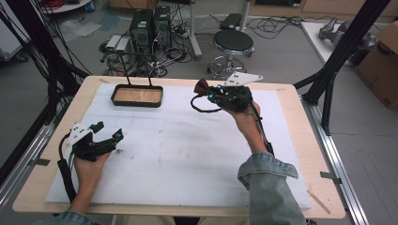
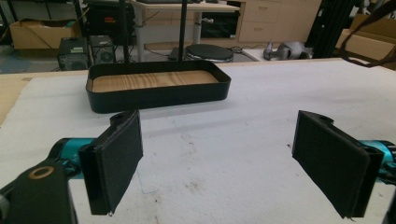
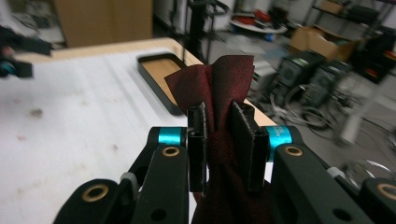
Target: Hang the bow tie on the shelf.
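Nearest the person, at the table's [image 1: 291, 140] left edge, the left claw [image 1: 109, 132] rests low over the white mat with its jaws wide apart and nothing between them. Farther off, right of centre, the right claw [image 3: 227, 140] is clamped on a dark red cloth [image 3: 219, 86], held well above the mat. The cloth's long axis runs along the jaws, its free corners fanning past the tips toward the black tray [image 1: 138, 101] at the far left. If the tray is the target, the grip should stay firm until the cloth hangs squarely over the wooden floor.

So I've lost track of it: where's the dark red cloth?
The dark red cloth is pinched in the right gripper, held above the table's far middle, right of the black tray.
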The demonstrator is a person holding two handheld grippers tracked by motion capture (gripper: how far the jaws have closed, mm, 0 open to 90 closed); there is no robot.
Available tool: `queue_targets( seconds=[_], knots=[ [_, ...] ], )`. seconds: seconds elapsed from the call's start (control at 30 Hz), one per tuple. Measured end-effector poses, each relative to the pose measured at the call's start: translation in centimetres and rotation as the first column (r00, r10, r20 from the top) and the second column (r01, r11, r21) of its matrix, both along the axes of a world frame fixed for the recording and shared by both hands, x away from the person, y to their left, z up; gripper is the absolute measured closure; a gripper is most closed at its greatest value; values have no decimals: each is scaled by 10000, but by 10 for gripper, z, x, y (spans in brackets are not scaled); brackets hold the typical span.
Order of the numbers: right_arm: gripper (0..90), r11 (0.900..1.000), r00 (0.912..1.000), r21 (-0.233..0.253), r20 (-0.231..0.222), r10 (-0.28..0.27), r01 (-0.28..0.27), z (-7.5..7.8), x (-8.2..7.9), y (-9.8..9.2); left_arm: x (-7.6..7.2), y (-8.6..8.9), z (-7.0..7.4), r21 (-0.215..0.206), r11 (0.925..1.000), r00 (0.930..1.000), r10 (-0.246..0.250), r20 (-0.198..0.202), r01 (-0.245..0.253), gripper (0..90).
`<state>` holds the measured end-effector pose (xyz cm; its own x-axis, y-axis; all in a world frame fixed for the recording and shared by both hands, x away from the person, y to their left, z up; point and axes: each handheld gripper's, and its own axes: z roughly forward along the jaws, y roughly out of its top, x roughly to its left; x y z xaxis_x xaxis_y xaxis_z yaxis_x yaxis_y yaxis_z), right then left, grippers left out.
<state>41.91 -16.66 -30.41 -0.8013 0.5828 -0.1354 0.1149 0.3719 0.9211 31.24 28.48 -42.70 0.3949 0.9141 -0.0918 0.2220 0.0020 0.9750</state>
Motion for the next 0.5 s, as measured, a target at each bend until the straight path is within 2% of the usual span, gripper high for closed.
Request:
queue_targets(
  seconds=[0.03,0.27,0.43,0.5],
  knots=[
    [763,10000,10000,0,0,0,0,0,0,0,0,0,0,0,10000,10000,0,0,0,165],
    [762,9964,9967,247,-89,807,-805,1,23,34,2,1,-1,-60,9999,10000,-82,-29,82,165],
    [763,9939,9950,471,-84,999,-994,4,36,50,2,1,-1,-101,9999,9999,-100,2,100,165],
    [763,9915,9940,727,-102,1085,-1075,5,44,59,2,1,-1,-111,9999,10000,-100,3,100,165]
  ],
)
